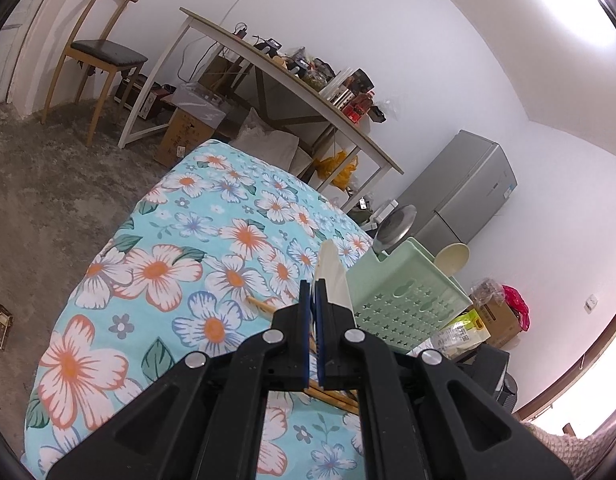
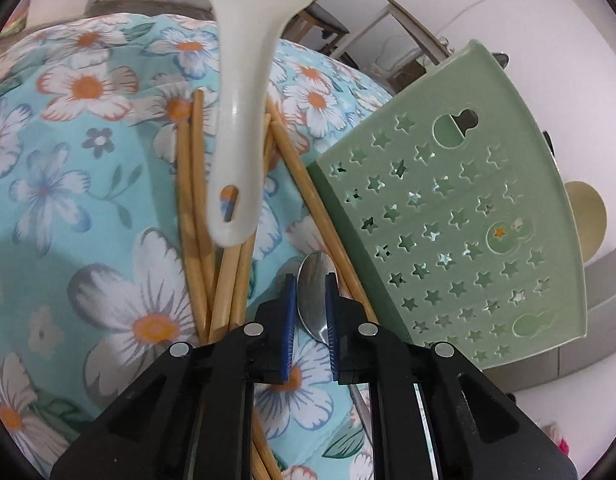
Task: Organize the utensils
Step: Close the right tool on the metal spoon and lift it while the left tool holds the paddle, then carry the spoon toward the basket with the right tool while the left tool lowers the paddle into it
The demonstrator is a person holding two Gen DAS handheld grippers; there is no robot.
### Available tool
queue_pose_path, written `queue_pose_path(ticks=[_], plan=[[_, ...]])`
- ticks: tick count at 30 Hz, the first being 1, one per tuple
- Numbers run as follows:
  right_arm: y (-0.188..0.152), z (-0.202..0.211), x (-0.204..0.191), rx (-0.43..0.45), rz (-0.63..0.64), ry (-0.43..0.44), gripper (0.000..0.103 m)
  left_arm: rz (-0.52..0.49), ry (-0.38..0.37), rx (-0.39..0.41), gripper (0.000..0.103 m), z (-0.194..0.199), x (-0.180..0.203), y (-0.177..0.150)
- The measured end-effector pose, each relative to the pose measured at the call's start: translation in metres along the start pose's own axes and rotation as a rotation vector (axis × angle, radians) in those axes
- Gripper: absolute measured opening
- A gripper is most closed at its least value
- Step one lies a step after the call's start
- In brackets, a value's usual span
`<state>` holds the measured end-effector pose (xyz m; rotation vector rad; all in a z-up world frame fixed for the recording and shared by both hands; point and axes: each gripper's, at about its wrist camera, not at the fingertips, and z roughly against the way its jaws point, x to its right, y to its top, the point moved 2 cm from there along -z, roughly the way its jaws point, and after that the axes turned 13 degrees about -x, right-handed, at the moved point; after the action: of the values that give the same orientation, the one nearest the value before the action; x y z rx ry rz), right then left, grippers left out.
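Observation:
My left gripper [image 1: 313, 286] is shut on a white rice paddle [image 1: 332, 276], whose end sticks up past the fingertips. In the right wrist view the same white paddle [image 2: 244, 120] hangs over the table, its handle end with the hole lowest. Under it, several wooden chopsticks [image 2: 194, 200] lie in a loose bundle on the floral tablecloth [image 2: 68, 160]; they also show as chopsticks [image 1: 260, 306] in the left wrist view. My right gripper [image 2: 312, 300] is down at the cloth with its blue pads against the bowl of a metal spoon [image 2: 315, 292]. The green star-holed basket [image 2: 467, 208] stands just right of it.
The green basket [image 1: 407, 304] sits at the table's right side, with a cream bowl [image 1: 451, 258] and a metal lid [image 1: 395, 224] behind it. Beyond the table are a cluttered desk [image 1: 292, 80], a wooden chair [image 1: 100, 52], a grey fridge [image 1: 463, 192] and cardboard boxes [image 1: 499, 316].

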<state>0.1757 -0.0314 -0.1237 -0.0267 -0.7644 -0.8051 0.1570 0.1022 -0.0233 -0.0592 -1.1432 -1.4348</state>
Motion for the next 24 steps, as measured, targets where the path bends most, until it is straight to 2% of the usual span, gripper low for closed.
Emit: queue_pose_path(ticks=[6,10,15,24], plan=[[0.020,-0.016,0.008,-0.036,-0.053,0.008,0.012,0.001,0.001,0.001,0.002,-0.002,-0.001,0.000],[0.028,-0.022,0.021,-0.037,-0.094,0.029,0.003,0.002,0.003,0.002,0.002,-0.004,-0.001,0.001],[0.028,-0.010,0.035,-0.011,-0.172,0.079,0.002,-0.006,0.005,0.014,0.002,-0.001,0.004,0.002],[0.016,0.014,0.091,0.080,-0.431,0.215,0.002,-0.055,-0.002,0.069,0.002,0.019,0.029,0.009]])
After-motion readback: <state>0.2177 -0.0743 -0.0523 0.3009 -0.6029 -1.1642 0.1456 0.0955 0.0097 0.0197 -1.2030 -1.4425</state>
